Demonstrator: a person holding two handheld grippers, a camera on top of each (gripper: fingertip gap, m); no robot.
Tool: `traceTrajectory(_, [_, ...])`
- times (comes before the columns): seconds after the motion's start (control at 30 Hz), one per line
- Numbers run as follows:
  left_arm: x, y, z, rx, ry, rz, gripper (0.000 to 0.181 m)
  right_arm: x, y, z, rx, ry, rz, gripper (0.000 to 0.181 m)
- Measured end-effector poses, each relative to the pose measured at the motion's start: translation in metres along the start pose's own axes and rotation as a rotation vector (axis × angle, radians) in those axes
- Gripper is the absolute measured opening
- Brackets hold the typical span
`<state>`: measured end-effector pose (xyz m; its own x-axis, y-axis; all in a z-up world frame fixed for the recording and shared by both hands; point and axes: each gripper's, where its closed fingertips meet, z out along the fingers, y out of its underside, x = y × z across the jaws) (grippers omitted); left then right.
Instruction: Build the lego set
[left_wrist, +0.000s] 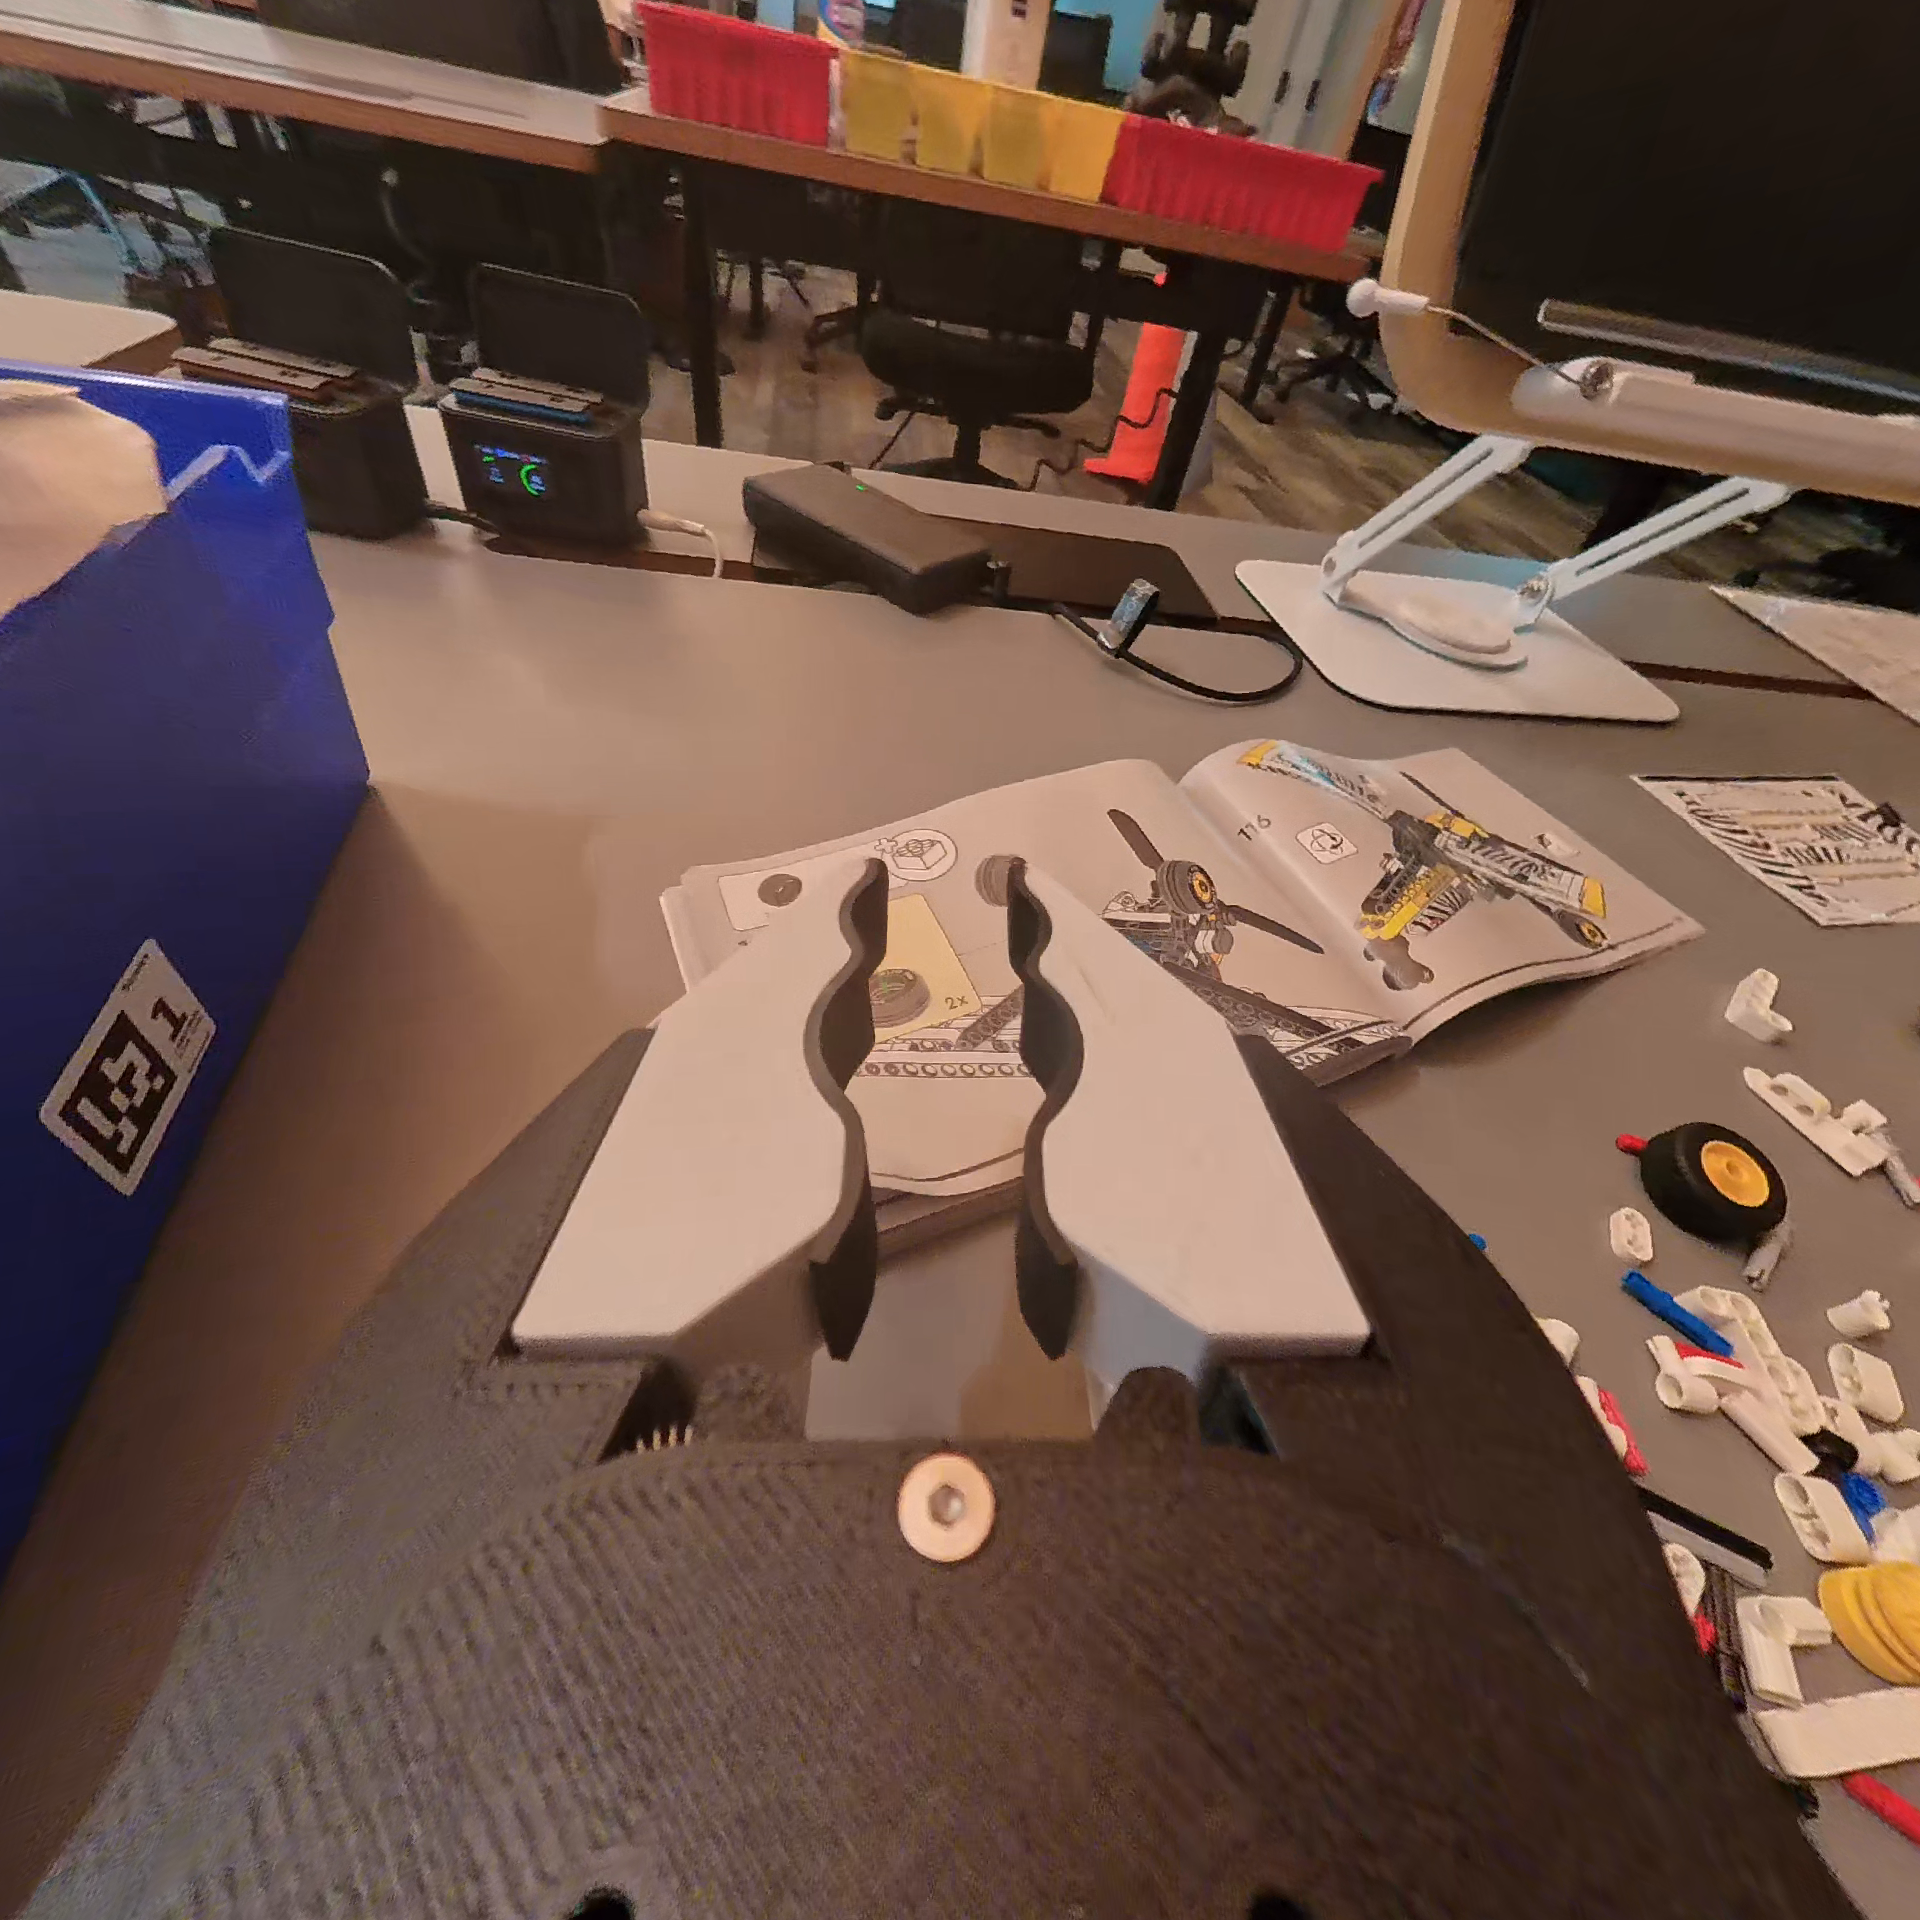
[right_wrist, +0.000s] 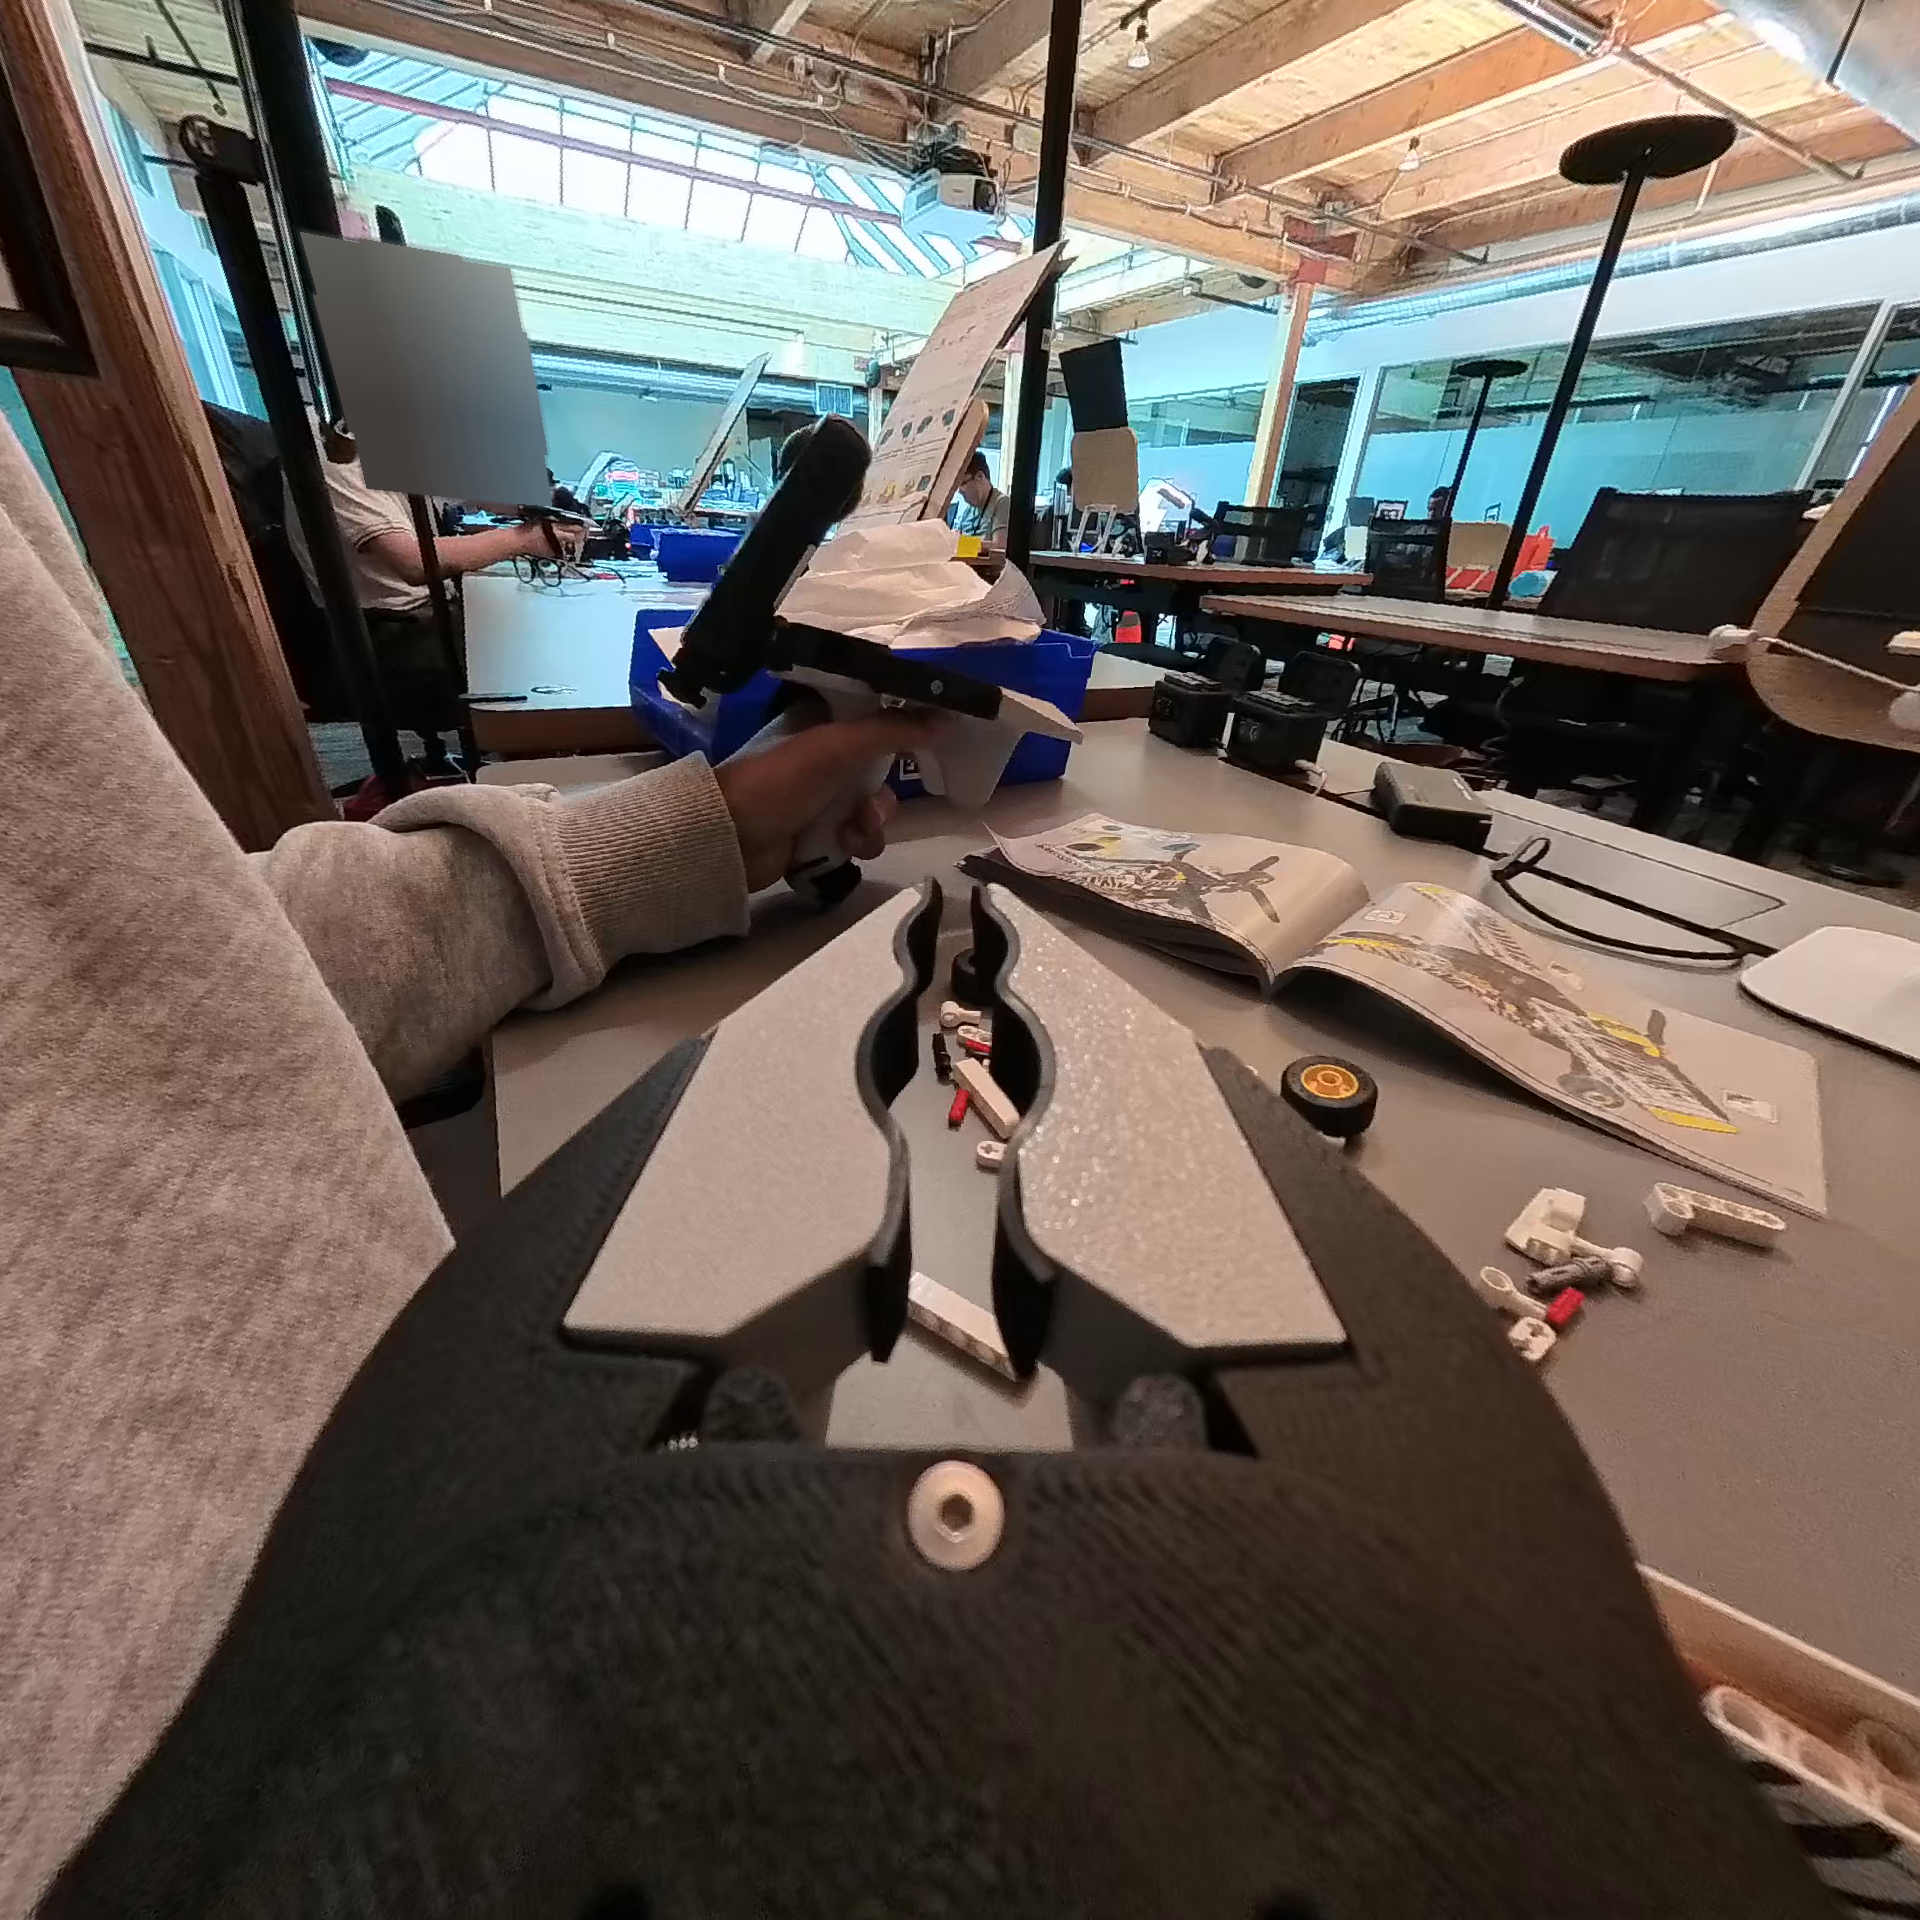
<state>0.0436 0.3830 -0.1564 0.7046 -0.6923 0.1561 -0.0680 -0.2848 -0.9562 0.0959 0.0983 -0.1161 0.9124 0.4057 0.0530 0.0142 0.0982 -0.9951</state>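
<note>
My left gripper (left_wrist: 945, 883) is open and empty, held above the open instruction booklet (left_wrist: 1195, 914) on the grey table. Right of it lie a black wheel with a yellow hub (left_wrist: 1714, 1174) and a heap of white, blue and red lego pieces (left_wrist: 1766, 1382). My right gripper (right_wrist: 956, 899) is open by a narrow gap and empty, held low over small white and red pieces (right_wrist: 982, 1096) and a black tyre (right_wrist: 966, 971). The wheel (right_wrist: 1328, 1091) and the booklet (right_wrist: 1403, 966) are to its right. The left gripper (right_wrist: 1039, 717) shows there too, in a hand with a grey sleeve.
A blue bin (left_wrist: 156, 831) stands close at the left, also in the right wrist view (right_wrist: 1018, 675). A sticker sheet (left_wrist: 1797, 842), a monitor stand base (left_wrist: 1455, 644), a power adapter (left_wrist: 862, 530) with a cable and two chargers are at the back. More pieces (right_wrist: 1558, 1257) lie at the right. Across from one pair of fingers to the other is roughly 30 cm.
</note>
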Motion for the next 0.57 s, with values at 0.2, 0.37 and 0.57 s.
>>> traceTrajectory(0.2, [0.0039, 0.0026, 0.0014, -0.013, 0.028, -0.006, 0.024, 0.0001, 0.0000, 0.0000, -0.001, 0.000, 0.000, 0.005])
traceTrajectory(0.37, [0.0057, 0.0048, 0.0025, -0.026, 0.036, -0.005, 0.025, 0.0001, 0.0000, -0.0002, 0.000, 0.000, 0.000, 0.005])
traceTrajectory(0.57, [0.0000, 0.0066, 0.0040, -0.041, -0.004, -0.013, 0.013, 0.0000, -0.0003, -0.0002, 0.001, -0.001, -0.002, 0.005])
